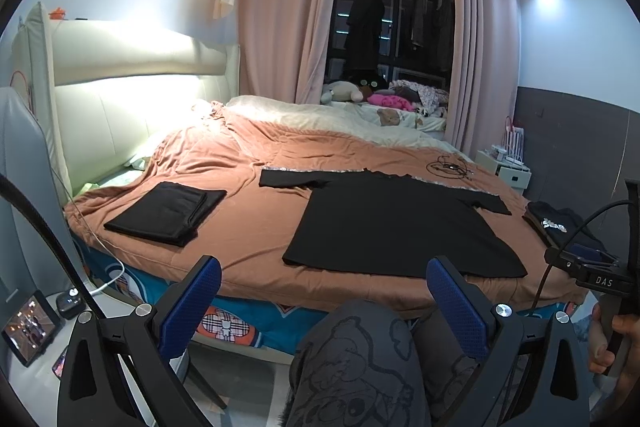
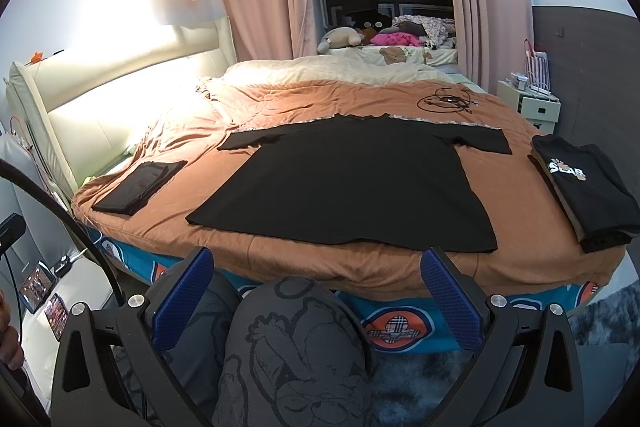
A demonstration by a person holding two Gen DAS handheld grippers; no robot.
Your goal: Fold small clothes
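A black T-shirt lies spread flat on the orange bedspread, sleeves out, hem toward me; it also shows in the right wrist view. A folded black garment lies to its left. A stack of folded clothes topped by a black shirt with a white logo sits at the bed's right edge. My left gripper is open and empty, short of the bed's near edge. My right gripper is open and empty, just short of the shirt's hem.
My knees in grey printed trousers are below both grippers. A black cable coil lies on the bed beyond the shirt. A nightstand with a small screen stands at left, a white cabinet at right. Pink curtains hang behind.
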